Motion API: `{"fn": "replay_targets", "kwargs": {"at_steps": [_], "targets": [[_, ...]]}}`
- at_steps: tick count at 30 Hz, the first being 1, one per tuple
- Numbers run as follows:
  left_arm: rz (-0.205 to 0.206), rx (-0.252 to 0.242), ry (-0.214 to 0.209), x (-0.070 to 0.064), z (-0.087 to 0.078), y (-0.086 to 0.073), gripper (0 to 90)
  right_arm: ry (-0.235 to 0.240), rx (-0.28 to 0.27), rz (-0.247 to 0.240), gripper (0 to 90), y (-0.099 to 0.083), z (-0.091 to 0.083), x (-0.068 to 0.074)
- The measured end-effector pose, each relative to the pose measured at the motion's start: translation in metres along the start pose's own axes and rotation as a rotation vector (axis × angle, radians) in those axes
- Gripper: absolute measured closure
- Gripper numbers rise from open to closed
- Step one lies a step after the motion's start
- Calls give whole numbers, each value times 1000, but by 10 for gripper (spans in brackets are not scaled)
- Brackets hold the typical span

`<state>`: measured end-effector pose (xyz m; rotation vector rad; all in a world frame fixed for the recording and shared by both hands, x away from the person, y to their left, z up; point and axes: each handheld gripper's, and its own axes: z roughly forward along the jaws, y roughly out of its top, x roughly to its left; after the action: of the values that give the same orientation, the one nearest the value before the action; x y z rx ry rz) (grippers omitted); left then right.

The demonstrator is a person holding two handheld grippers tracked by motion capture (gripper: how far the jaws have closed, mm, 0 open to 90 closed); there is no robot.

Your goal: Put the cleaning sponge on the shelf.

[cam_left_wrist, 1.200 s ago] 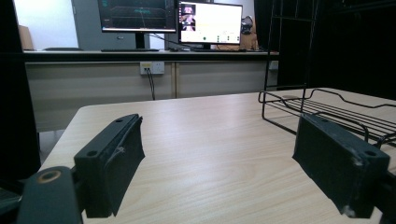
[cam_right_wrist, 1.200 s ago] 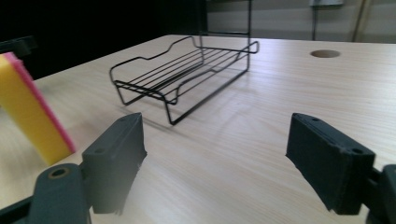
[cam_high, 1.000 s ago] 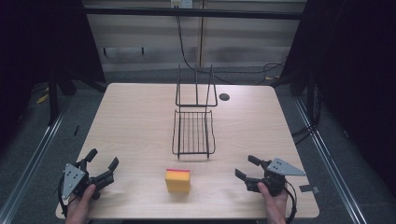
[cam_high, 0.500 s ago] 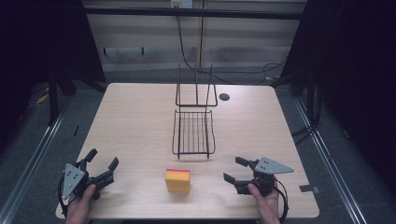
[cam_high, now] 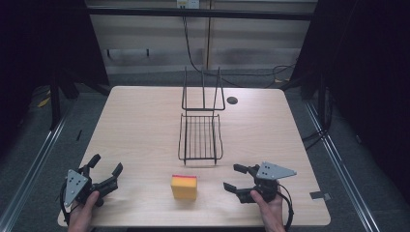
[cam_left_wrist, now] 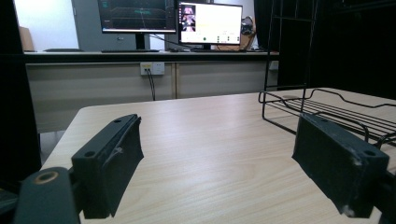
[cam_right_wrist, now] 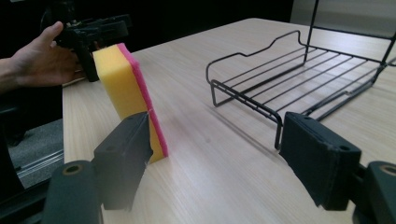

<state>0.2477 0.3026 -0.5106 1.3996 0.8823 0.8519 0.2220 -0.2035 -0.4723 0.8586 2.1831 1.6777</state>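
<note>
A yellow sponge (cam_high: 184, 187) with a pink layer stands on edge near the table's front, just in front of a black wire rack (cam_high: 200, 137). My right gripper (cam_high: 231, 176) rests open on the table right of the sponge and points left at it. In the right gripper view the sponge (cam_right_wrist: 123, 84) stands just beyond the left jaw, outside the open right gripper (cam_right_wrist: 217, 126), with the rack (cam_right_wrist: 299, 70) to the right. My left gripper (cam_high: 106, 163) sits open at the front left corner, nothing between its fingers (cam_left_wrist: 112, 154). The rack (cam_left_wrist: 327, 109) lies ahead to its right.
The rack has a tall upright back frame (cam_high: 203, 89) at its far end. A dark round hole (cam_high: 232, 100) sits in the wooden table (cam_high: 135, 125) at the back right. Monitors (cam_left_wrist: 135, 14) stand on a bench beyond the table. Black frame posts flank both sides.
My right gripper has slid left along the front of the table and turned toward the sponge. The left gripper and the sponge have stayed put.
</note>
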Motion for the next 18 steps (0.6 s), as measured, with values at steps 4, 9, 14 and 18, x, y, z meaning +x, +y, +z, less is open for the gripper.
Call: {"fn": "replay_targets", "kwargs": {"at_steps": [4, 9, 14, 18], "targets": [[-6, 0, -4, 0, 0, 0, 152, 30, -16, -15, 269, 2, 5, 4], [-6, 0, -4, 0, 0, 0, 152, 84, -35, -3, 256, 3, 10, 7], [-4, 0, 1, 0, 0, 0, 152, 90, -39, -18, 283, 5, 13, 11], [-3, 1, 0, 0, 0, 0, 152, 135, -51, -16, 325, 7, 16, 14]]}}
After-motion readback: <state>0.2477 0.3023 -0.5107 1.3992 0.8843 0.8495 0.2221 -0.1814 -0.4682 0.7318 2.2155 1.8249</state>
